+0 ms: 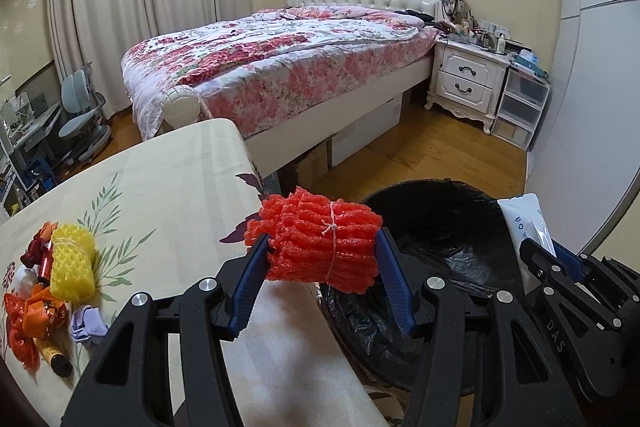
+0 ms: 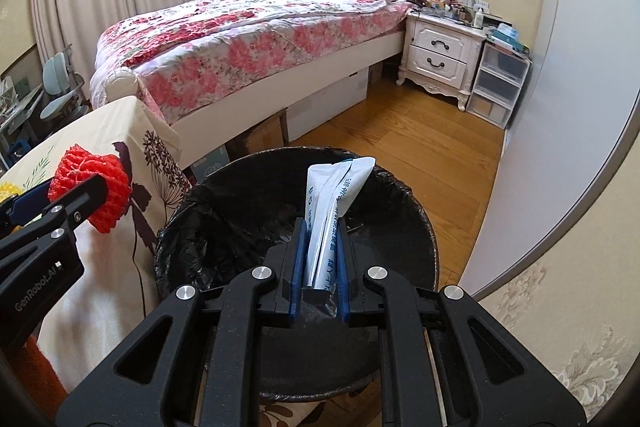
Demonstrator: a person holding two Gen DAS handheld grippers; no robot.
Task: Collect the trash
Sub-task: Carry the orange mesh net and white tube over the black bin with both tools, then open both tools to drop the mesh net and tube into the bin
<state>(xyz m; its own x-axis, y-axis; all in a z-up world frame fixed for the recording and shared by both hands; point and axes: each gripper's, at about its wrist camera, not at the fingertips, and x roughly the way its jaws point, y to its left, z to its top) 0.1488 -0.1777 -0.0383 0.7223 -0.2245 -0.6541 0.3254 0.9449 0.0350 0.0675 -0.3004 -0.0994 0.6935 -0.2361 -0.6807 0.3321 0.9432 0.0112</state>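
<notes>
Red foam netting, rolled into a fat bundle [image 1: 324,241] and tied round its middle with white string, sits pinched between the blue pads of the left gripper [image 1: 322,251], one pad pressed into each end. It hangs at the corner of the cream cloth-covered table with a leaf print [image 1: 168,187], just beside the round bin lined with a black plastic bag [image 1: 452,239].

The right gripper [image 2: 320,227] has its fingers pressed close on a flat white plastic pouch with blue print [image 2: 332,203], which stands up out of the jaws directly above the bin's open mouth.

Only the left wrist view shows what is left on the table — a heap at the near left edge: a yellow foam-net bundle tied with string [image 1: 74,263], crumpled orange and red wrappers [image 1: 30,315], a scrap of pale purple material [image 1: 88,323] and a yellow tube with a dark cap [image 1: 54,357]. From there the right gripper is a black shape at the far right with the pouch sticking up.

The right wrist view looks straight down into the bin — its liner shows dark folds and nothing I can make out inside — and catches the left gripper at its left edge, clamped on the red bundle. Behind, both views show a bed with a floral quilt [image 2: 240,39] and a white nightstand [image 2: 440,55].
</notes>
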